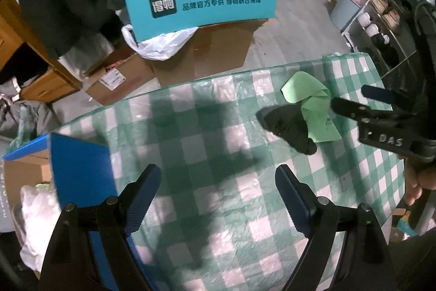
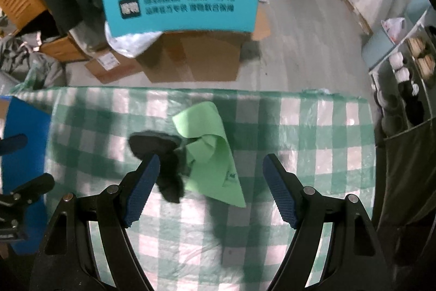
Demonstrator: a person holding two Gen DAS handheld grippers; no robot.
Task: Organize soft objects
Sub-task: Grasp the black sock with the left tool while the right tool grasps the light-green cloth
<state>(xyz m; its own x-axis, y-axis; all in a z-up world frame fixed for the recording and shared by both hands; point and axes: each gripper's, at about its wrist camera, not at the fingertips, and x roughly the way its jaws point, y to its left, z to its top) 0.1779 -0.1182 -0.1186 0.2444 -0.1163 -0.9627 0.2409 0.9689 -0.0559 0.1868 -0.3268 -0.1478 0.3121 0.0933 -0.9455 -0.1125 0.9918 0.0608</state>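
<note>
A light green cloth [image 2: 215, 154] lies crumpled on the green-and-white checked tablecloth [image 2: 313, 143], with a black sock [image 2: 163, 162] touching its left side. My right gripper [image 2: 211, 162] is open and empty, hovering just above and in front of both, its left finger over the sock. In the left wrist view the cloth [image 1: 310, 102] and sock [image 1: 288, 127] lie at the right, with my right gripper [image 1: 348, 97] beside them. My left gripper [image 1: 218, 176] is open and empty over bare tablecloth [image 1: 218, 209].
A blue cardboard box [image 1: 79, 162] holding white soft items [image 1: 38, 214] stands at the table's left edge. Beyond the table's far edge stand a teal chair back [image 1: 201, 2], brown cartons [image 1: 212, 51] and plastic bags. A shoe rack [image 1: 381, 21] is at the right.
</note>
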